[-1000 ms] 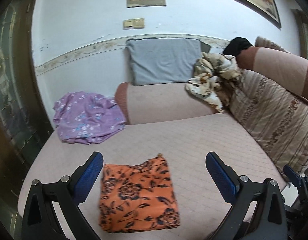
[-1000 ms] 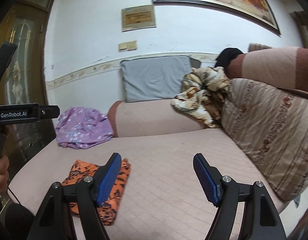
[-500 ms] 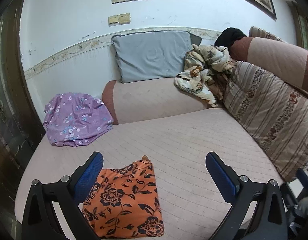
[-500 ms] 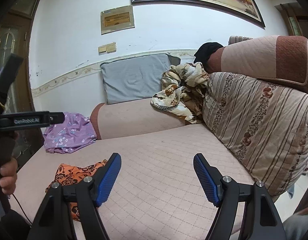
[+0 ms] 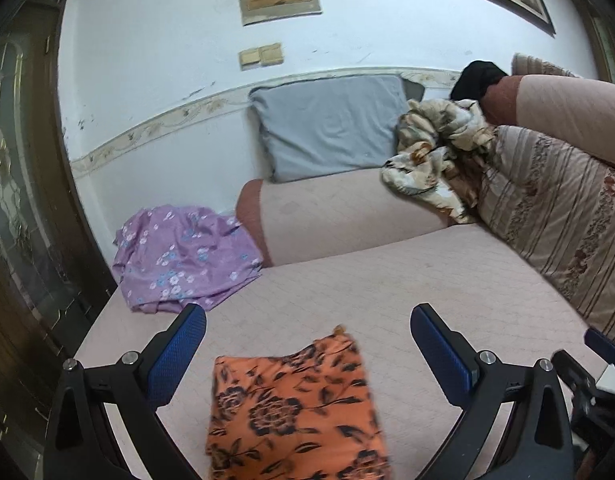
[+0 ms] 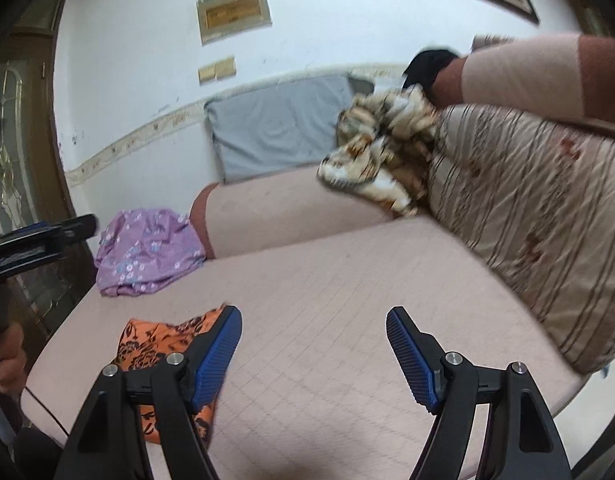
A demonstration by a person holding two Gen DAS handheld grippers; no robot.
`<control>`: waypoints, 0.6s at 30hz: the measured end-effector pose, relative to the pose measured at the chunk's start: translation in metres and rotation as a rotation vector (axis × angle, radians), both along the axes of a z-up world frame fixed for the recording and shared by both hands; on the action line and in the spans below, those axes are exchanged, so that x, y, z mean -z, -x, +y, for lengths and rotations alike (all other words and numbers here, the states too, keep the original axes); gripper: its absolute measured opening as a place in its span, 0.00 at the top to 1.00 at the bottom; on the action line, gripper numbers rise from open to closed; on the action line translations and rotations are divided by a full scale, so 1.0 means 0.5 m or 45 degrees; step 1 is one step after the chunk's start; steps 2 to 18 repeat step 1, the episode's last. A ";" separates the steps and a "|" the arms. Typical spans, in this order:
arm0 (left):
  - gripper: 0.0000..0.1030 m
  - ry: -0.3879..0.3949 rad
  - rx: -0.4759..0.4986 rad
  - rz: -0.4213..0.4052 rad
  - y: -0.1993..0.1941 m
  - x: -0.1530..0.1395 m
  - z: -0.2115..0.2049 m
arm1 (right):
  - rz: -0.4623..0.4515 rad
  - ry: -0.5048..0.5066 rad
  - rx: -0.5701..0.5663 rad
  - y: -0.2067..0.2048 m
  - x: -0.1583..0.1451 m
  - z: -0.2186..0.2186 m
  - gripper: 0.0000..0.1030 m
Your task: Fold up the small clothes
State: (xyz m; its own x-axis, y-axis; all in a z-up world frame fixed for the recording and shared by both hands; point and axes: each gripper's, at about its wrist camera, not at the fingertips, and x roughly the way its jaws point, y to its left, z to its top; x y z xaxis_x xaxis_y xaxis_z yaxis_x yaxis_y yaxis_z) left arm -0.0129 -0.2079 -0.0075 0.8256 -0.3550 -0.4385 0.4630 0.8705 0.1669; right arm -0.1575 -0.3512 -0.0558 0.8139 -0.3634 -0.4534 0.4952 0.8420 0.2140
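We look from two cameras, one on each of the tongs, both low over the sofa seat (image 5: 387, 280) and facing along it, tilted a little down, toward the armrest (image 5: 339, 216) and the wall (image 5: 155, 60). From the left tongs (image 5: 307, 344) we see the orange cloth (image 5: 295, 408) close and centred between the fingers. From the right tongs (image 6: 313, 340) the same cloth (image 6: 155, 344) sits at lower left, partly behind a finger. Both views share the purple cloth (image 5: 179, 260), grey pillow (image 5: 331, 136) and striped cushion (image 5: 567, 216). The right view also catches the left tongs' body at its left edge.
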 end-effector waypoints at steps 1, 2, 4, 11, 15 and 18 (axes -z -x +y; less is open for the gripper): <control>0.01 -0.003 -0.028 0.008 -0.018 0.010 0.022 | 0.024 -0.021 -0.003 -0.018 0.011 0.001 0.24; 0.01 -0.003 -0.028 0.008 -0.018 0.010 0.022 | 0.024 -0.021 -0.003 -0.018 0.011 0.001 0.24; 0.01 -0.003 -0.028 0.008 -0.018 0.010 0.022 | 0.024 -0.021 -0.003 -0.018 0.011 0.001 0.24; 0.01 -0.003 -0.028 0.008 -0.018 0.010 0.022 | 0.024 -0.021 -0.003 -0.018 0.011 0.001 0.24; 0.01 -0.003 -0.028 0.008 -0.018 0.010 0.022 | 0.024 -0.021 -0.003 -0.018 0.011 0.001 0.24; 0.01 -0.003 -0.028 0.008 -0.018 0.010 0.022 | 0.024 -0.021 -0.003 -0.018 0.011 0.001 0.24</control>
